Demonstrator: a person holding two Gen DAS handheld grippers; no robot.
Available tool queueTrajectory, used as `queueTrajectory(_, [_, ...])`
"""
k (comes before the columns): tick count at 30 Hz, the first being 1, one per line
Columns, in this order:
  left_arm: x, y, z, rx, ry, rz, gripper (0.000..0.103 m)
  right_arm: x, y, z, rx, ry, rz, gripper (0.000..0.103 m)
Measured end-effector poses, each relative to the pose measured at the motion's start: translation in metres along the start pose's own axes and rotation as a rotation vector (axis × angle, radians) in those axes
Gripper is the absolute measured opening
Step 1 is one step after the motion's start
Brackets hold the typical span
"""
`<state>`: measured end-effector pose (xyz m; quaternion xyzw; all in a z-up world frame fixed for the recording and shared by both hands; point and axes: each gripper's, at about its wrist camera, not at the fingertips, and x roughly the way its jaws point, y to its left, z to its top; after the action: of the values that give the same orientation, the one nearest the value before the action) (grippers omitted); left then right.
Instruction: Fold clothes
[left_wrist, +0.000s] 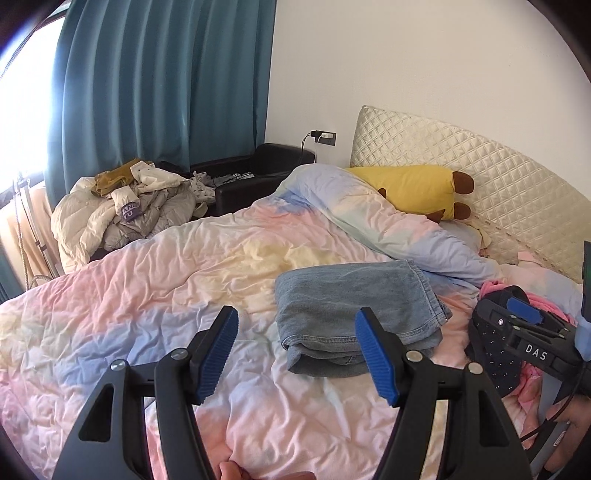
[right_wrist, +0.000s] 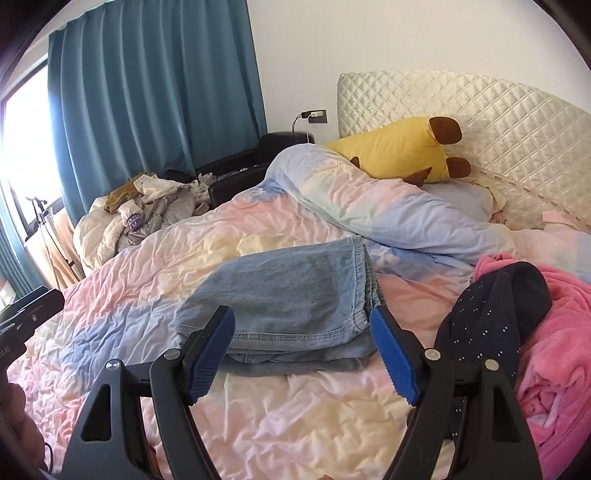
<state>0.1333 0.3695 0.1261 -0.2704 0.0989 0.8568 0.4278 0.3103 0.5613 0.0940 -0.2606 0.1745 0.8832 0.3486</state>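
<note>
A folded pair of light blue jeans (left_wrist: 351, 295) (right_wrist: 295, 291) lies flat on the pastel duvet (left_wrist: 166, 266) (right_wrist: 122, 295). My left gripper (left_wrist: 297, 317) hovers above the bed in front of the jeans' near left corner, open, with nothing between its blue pads. My right gripper (right_wrist: 302, 314) hangs over the jeans' near edge, also open and holding nothing; its body shows at the right of the left wrist view. To the right of the jeans a dark navy dotted garment (right_wrist: 491, 321) (left_wrist: 495, 358) lies on a crumpled pink fleece (right_wrist: 554, 350).
A rolled-up part of the duvet and a yellow plush pillow (right_wrist: 399, 151) lie by the quilted headboard (right_wrist: 498, 122). A heap of pale clothes (left_wrist: 122, 206) sits past the bed's far left edge, next to a black seat (left_wrist: 251, 177) and teal curtains (left_wrist: 155, 81).
</note>
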Motion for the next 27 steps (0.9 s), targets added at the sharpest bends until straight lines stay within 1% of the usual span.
queueTrajectory(5, [-0.031, 0.013, -0.005, 0.003, -0.004, 0.010, 0.068, -0.033, 0.020, -0.009, -0.005, -0.016, 0.003, 0.077])
queueTrajectory(8, [-0.051, 0.020, -0.008, 0.005, -0.027, 0.027, 0.068, -0.048, 0.031, -0.013, 0.004, -0.011, 0.014, 0.077])
queueTrajectory(10, [-0.063, 0.022, -0.011, 0.016, -0.043, 0.052, 0.068, -0.058, 0.038, -0.019, 0.009, -0.014, 0.008, 0.077])
queueTrajectory(13, [-0.079, 0.029, -0.018, 0.003, -0.057, 0.051, 0.068, -0.070, 0.050, -0.030, -0.004, -0.024, 0.000, 0.077])
queueTrajectory(19, [-0.097, 0.034, -0.037, -0.005, -0.055, 0.048, 0.068, -0.091, 0.064, -0.047, 0.007, -0.024, 0.006, 0.077])
queueTrajectory(25, [-0.107, 0.041, -0.058, -0.016, -0.053, 0.041, 0.068, -0.107, 0.077, -0.058, -0.004, -0.049, -0.022, 0.077])
queueTrajectory(27, [-0.107, 0.043, -0.062, -0.026, -0.039, 0.027, 0.068, -0.110, 0.082, -0.060, -0.012, -0.058, -0.031, 0.077])
